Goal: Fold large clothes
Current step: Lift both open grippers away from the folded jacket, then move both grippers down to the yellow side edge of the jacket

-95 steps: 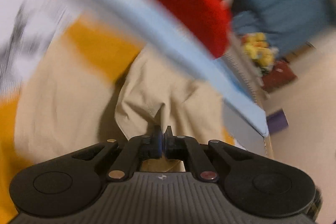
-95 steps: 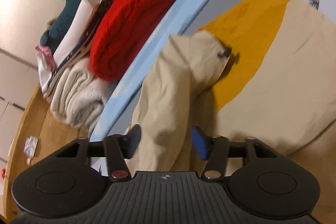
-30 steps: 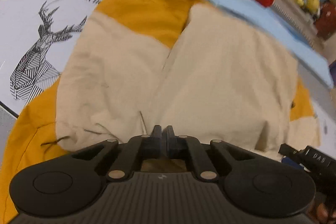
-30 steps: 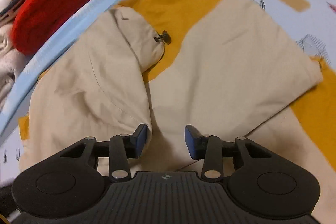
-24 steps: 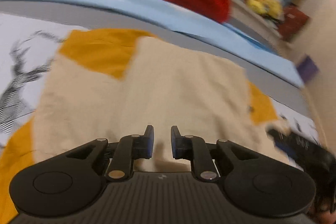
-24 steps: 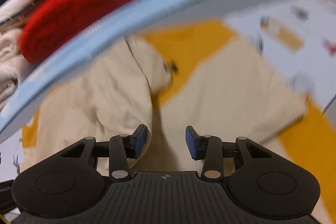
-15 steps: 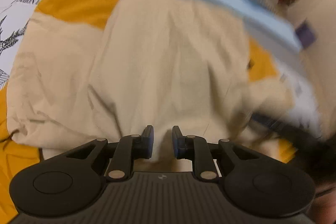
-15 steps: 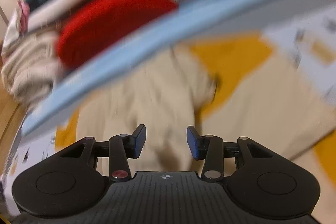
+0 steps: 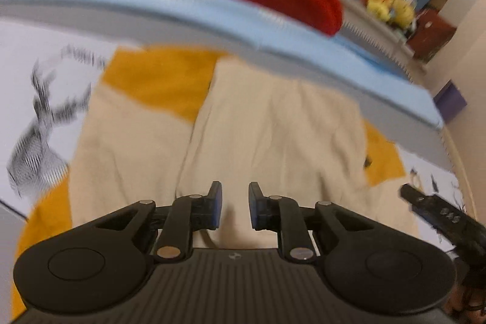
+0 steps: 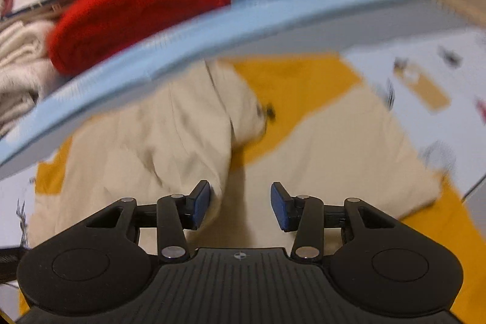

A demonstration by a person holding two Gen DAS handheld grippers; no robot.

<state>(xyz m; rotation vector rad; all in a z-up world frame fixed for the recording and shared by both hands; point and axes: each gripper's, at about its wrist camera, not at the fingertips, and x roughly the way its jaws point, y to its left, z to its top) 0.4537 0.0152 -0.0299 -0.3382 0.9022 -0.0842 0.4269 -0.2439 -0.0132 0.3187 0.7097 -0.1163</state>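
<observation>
Your left gripper (image 9: 234,207) and right gripper (image 10: 240,205) both hang parted and empty over the beige garment (image 9: 273,126), because it lies folded just below the blue mat edge (image 9: 212,11).

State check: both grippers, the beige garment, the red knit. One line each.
left gripper: open, jaws have just been opening, nothing between them
right gripper: open, nothing gripped
beige garment: folded over itself, lying released on the bedspread
red knit: folded, on the pile behind the blue edge
</observation>
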